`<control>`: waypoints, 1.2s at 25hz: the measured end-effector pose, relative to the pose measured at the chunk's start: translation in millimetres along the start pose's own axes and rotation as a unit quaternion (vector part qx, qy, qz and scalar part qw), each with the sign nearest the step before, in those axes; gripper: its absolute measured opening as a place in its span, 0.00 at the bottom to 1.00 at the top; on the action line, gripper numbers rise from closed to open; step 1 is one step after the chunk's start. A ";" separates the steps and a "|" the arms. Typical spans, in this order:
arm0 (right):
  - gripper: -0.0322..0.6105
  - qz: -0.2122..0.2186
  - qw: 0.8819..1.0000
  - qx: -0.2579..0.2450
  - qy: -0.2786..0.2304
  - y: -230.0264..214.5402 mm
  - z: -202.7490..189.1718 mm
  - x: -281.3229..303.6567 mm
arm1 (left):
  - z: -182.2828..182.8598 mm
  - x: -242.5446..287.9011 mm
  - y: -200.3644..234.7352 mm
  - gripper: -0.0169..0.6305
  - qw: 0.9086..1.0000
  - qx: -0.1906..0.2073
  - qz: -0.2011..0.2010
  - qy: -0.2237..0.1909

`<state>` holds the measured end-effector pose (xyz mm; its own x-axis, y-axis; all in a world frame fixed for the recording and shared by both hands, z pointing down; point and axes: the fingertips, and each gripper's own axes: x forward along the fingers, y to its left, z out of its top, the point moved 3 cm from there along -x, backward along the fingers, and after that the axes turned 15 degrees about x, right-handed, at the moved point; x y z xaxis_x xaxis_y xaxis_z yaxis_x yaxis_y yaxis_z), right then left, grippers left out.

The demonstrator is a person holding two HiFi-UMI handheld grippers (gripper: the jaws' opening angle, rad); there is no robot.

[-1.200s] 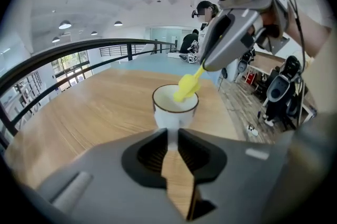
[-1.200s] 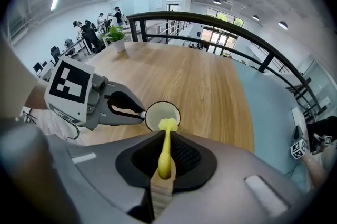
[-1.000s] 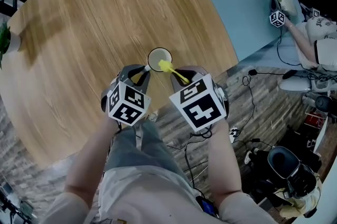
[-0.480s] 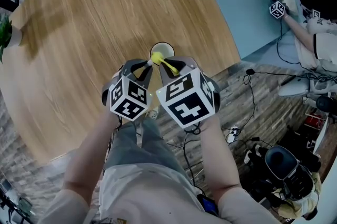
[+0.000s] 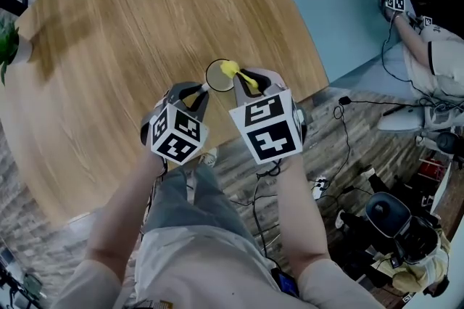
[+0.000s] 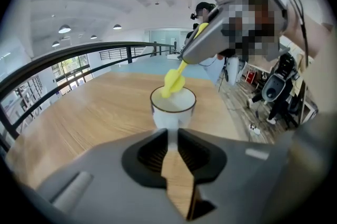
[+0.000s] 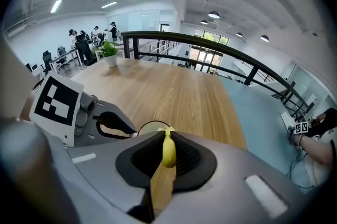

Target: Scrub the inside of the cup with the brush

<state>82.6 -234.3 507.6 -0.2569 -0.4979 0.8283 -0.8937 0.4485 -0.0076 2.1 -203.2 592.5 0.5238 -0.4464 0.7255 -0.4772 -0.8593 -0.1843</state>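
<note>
A white cup (image 5: 217,76) stands near the front edge of the round wooden table (image 5: 109,25). My left gripper (image 5: 202,89) is shut on the cup's handle (image 6: 172,136), and the cup (image 6: 172,107) sits upright just past its jaws. My right gripper (image 5: 251,82) is shut on the yellow brush (image 7: 168,150). The brush's handle slants down from the right. Its yellow head (image 5: 230,69) hangs at the cup's far right rim, at the mouth (image 6: 173,81). How deep the head sits inside is hidden.
A potted plant (image 5: 9,46) stands at the table's far left edge. The table's rim runs just behind both grippers. Cables and an office chair (image 5: 402,228) lie on the floor to the right, and a person (image 5: 435,46) sits at the far right.
My right gripper swung left over the cup and then back right. The brush head went from the cup's near side to its far right rim. The left gripper and cup stayed put.
</note>
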 end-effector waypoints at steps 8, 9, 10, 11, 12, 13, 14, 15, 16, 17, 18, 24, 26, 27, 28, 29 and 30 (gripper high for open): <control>0.10 -0.014 1.000 0.017 -0.016 -13.1 -3.5 -26.4 | 1.4 -4.6 -1.2 0.11 1.000 0.003 0.009 -0.001; 0.10 -0.016 1.000 0.020 -0.017 -17.6 -6.5 -30.3 | 2.7 -5.2 -3.8 0.12 1.000 0.000 0.008 -0.001; 0.10 -0.017 0.999 0.026 -0.019 -22.3 -9.6 -34.7 | 4.8 -6.3 -6.7 0.12 1.000 -0.002 0.007 0.000; 0.10 -0.019 0.999 0.031 -0.021 -26.8 -12.4 -39.7 | 7.4 -8.1 -9.3 0.13 1.000 -0.002 0.006 0.001; 0.10 -0.021 0.999 0.036 -0.024 -30.9 -14.7 -45.0 | 10.3 -10.6 -11.6 0.14 1.000 0.000 0.007 0.003; 0.10 -0.024 0.999 0.040 -0.028 -34.3 -16.4 -50.5 | 13.2 -13.5 -13.4 0.14 1.000 0.002 0.008 0.004; 0.10 -0.027 0.998 0.044 -0.033 -36.7 -17.3 -55.4 | 15.6 -16.5 -14.4 0.14 1.000 0.005 0.010 0.005; 0.10 -0.028 0.998 0.048 -0.040 -37.8 -17.3 -59.2 | 17.1 -19.8 -14.4 0.14 1.000 0.007 0.012 0.005; 0.10 -0.027 0.997 0.053 -0.048 -37.3 -16.6 -61.6 | 17.5 -23.6 -13.4 0.14 1.000 0.006 0.015 0.004; 0.10 -0.026 0.996 0.059 -0.057 -35.9 -15.2 -63.0 | 17.4 -28.0 -11.1 0.14 1.000 0.004 0.019 0.002; 0.10 -0.025 0.995 0.063 -0.067 -34.2 -13.5 -64.3 | 17.7 -33.0 -8.0 0.13 1.000 -0.001 0.023 -0.002; 0.10 -0.036 0.986 0.082 -0.143 -27.9 5.5 -91.6 | 36.0 -70.1 12.2 0.07 0.998 -0.021 0.049 -0.036; 0.10 -0.034 0.981 0.091 -0.171 -24.1 12.2 -107.3 | 45.6 -84.4 14.8 0.05 0.997 -0.015 0.059 -0.047; 0.10 -0.035 0.978 0.093 -0.182 -22.4 14.0 -116.1 | 51.1 -92.1 14.2 0.05 0.997 -0.012 0.064 -0.052; 0.10 -0.035 0.976 0.094 -0.192 -20.9 15.3 -125.1 | 57.1 -100.1 13.0 0.05 0.996 -0.009 0.068 -0.057; 0.10 -0.037 0.974 0.093 -0.201 -19.7 16.4 -134.3 | 63.2 -108.1 11.6 0.04 0.995 -0.007 0.074 -0.063; 0.10 -0.037 0.973 0.093 -0.210 -18.5 17.8 -143.7 | 69.4 -116.0 10.2 0.04 0.995 -0.004 0.078 -0.068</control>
<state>129.5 -184.2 378.8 -0.2810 -0.8005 0.5293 -0.9568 0.2766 -0.0895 -14.6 -177.5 460.5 0.5326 -0.6047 0.5922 -0.5659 -0.7747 -0.2821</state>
